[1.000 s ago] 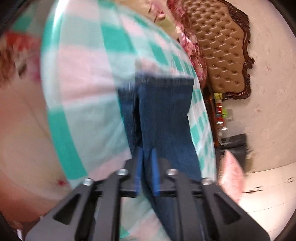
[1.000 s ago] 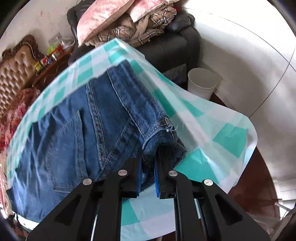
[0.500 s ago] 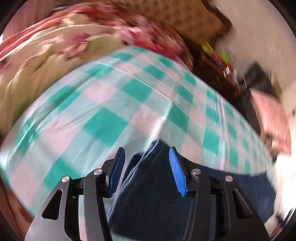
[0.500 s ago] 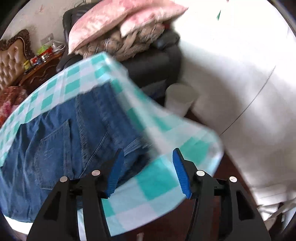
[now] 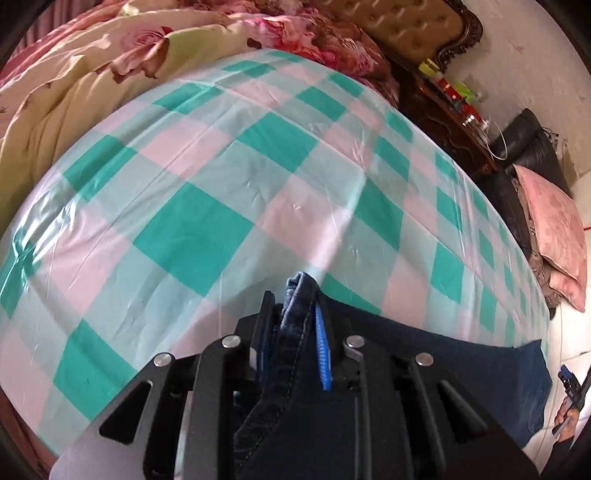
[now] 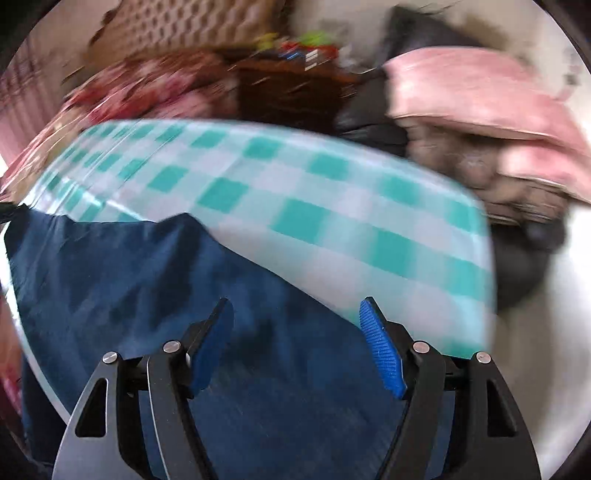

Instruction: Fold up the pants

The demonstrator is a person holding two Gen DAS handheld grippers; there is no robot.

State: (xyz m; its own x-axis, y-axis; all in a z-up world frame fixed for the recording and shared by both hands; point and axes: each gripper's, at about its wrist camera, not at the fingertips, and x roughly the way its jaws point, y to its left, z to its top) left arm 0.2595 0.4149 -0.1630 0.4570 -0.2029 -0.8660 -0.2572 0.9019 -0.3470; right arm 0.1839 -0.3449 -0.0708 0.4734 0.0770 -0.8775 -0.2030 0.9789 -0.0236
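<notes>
Dark blue jeans (image 5: 424, 369) lie on a table covered by a green, pink and white checked cloth (image 5: 207, 192). My left gripper (image 5: 293, 332) is shut on a folded edge of the jeans, which bunches up between the blue pads (image 5: 322, 354) low over the cloth. In the blurred right wrist view the jeans (image 6: 140, 280) spread below and left of my right gripper (image 6: 297, 350), which is open and empty above the denim near the cloth's (image 6: 332, 206) edge.
A floral quilt (image 5: 110, 48) and a tufted brown headboard (image 5: 413, 26) lie beyond the table. A dark wooden side table (image 5: 450, 110) with small items, a black sofa (image 5: 528, 147) and pink cushions (image 5: 557, 229) stand to the right.
My left gripper opened half a second ago and has shut again on a jeans edge. My right gripper let go of the waistband, opened, and swung over the jeans.
</notes>
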